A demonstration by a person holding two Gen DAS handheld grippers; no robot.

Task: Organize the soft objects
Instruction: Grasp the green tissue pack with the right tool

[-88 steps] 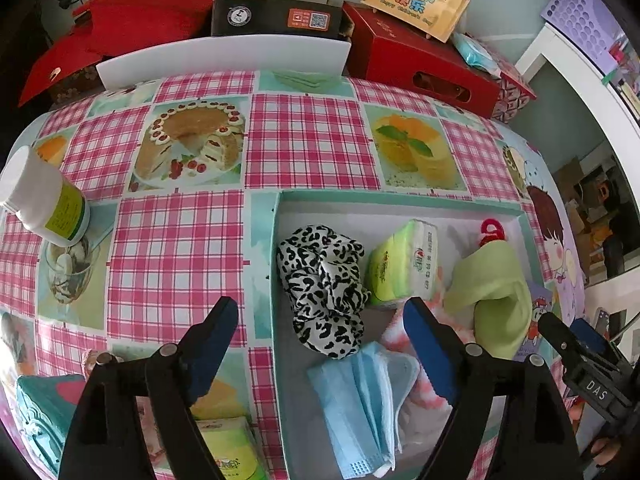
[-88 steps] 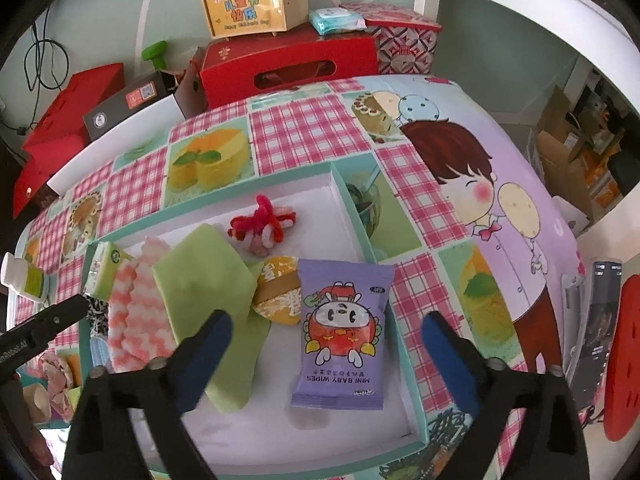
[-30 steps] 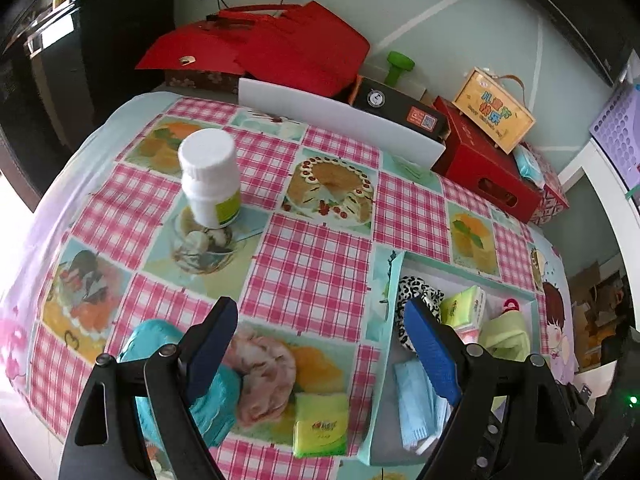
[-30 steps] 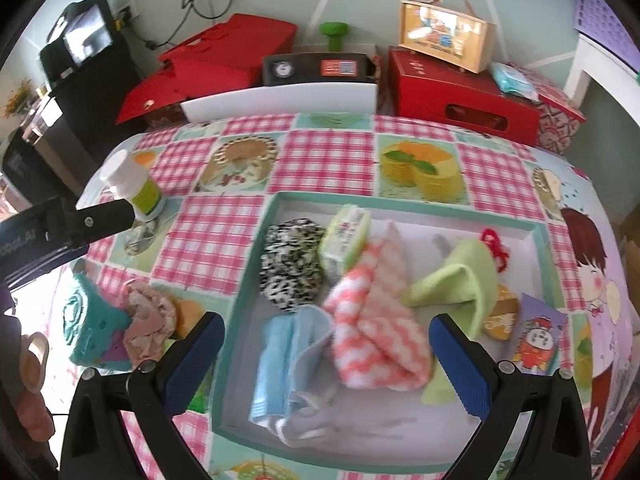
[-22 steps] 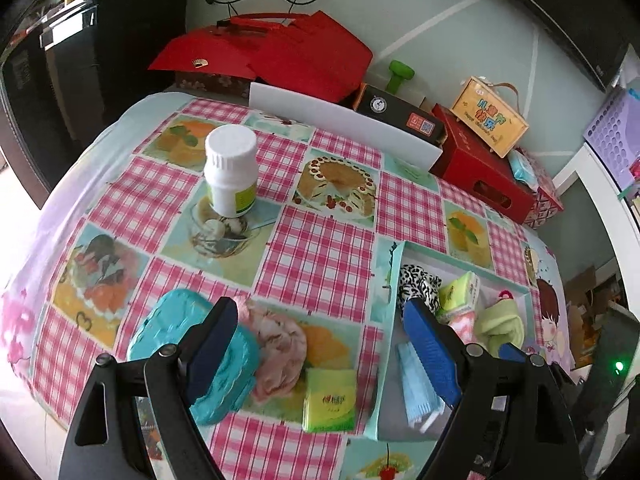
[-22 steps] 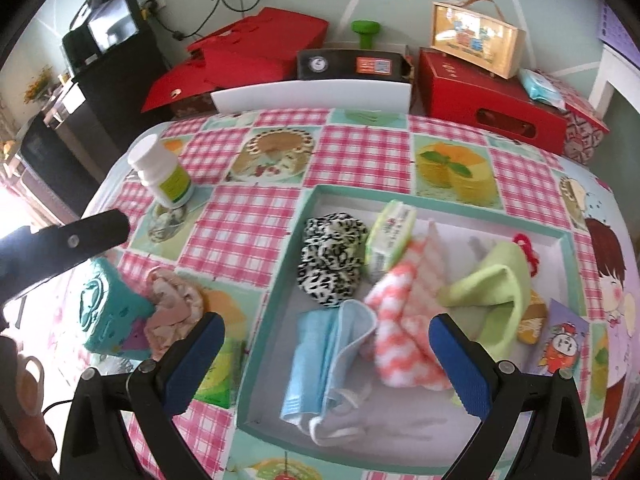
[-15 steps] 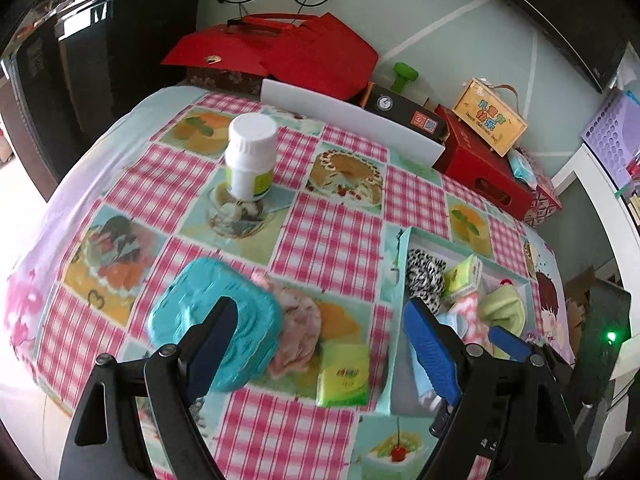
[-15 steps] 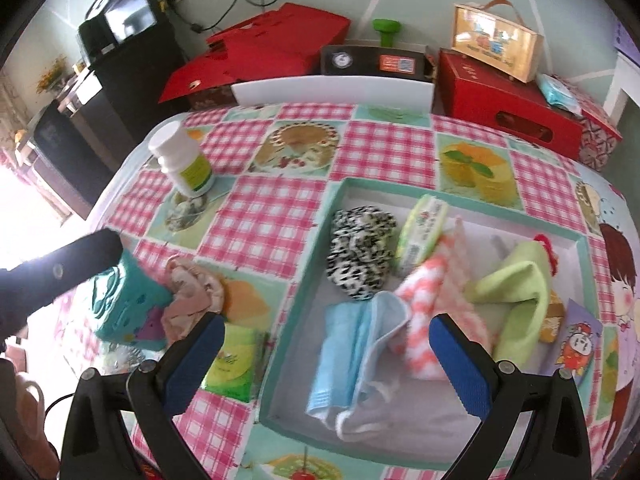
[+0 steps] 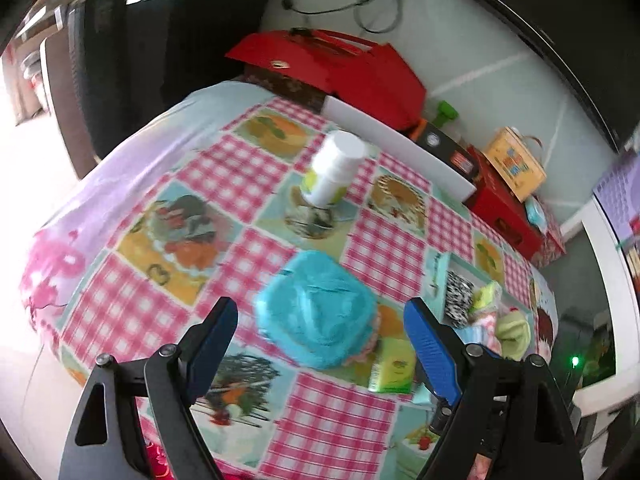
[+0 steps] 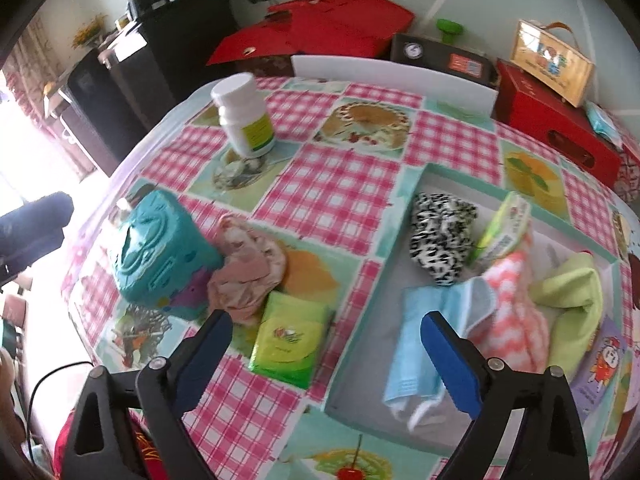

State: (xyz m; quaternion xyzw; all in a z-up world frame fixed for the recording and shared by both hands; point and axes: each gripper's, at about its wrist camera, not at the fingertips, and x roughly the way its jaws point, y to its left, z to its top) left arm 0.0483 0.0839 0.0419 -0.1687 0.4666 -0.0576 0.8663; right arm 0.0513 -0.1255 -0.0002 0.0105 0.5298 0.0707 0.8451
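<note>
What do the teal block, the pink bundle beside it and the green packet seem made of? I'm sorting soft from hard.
Teal block: likely moulded foam or soft plastic, matte, embossed lines. Pink bundle: crumpled fabric, gathered folds. Green packet: glossy plastic film, probably a tissue or wipes pack.

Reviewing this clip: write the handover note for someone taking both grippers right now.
Left gripper: open, empty, above the teal pouch.
Right gripper: open, empty, above the table near the tray edge.
Done, in the tray: leopard scrunchie, blue mask, striped cloth, green cloth, tissue pack, wipes pack.
Left outside the tray: teal pouch, pink scrunchie, green tissue pack.
</note>
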